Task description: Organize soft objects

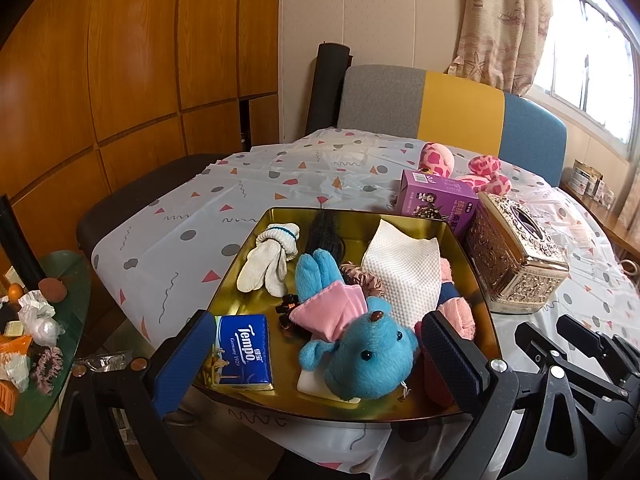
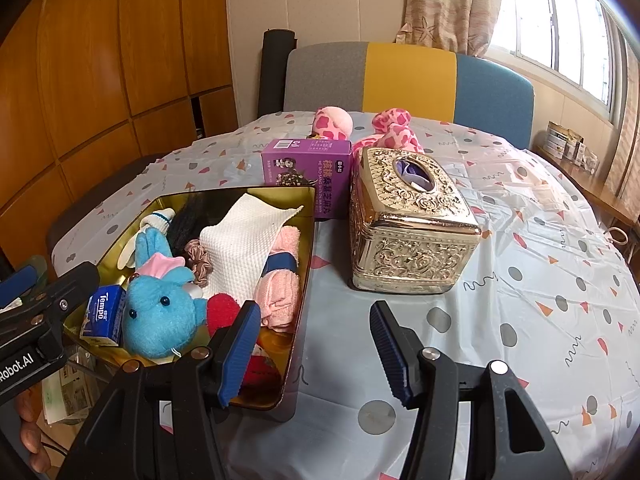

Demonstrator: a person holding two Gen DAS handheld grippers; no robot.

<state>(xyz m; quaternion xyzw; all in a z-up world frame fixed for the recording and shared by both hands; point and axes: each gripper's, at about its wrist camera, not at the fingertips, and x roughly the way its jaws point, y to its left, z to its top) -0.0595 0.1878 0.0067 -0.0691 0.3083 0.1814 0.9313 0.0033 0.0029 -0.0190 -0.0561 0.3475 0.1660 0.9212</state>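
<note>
A gold tray [image 1: 232, 300] [image 2: 114, 236] near the table's front edge holds a blue plush toy [image 1: 352, 356] [image 2: 160, 316], a white glove [image 1: 268, 264], a white cloth [image 1: 404, 264] [image 2: 240, 240], a Tempo tissue pack [image 1: 244, 352], a pink towel [image 2: 280, 296] and a scrunchie [image 2: 198, 258]. A pink spotted plush [image 1: 436, 156] [image 2: 332, 122] lies on the far side of the table. My left gripper [image 1: 320, 360] stands wide open at the tray's near edge, its pads clear of the blue plush. Open and with nothing in it, my right gripper [image 2: 314, 354] hangs over the tablecloth by the tray's right corner.
A purple box [image 2: 308, 168] and an ornate gold tissue box [image 2: 408, 224] stand right of the tray. A second pink spotted piece [image 2: 394, 128] lies behind them. A cluttered green side table [image 1: 60, 280] sits at the left. A sofa backs the table.
</note>
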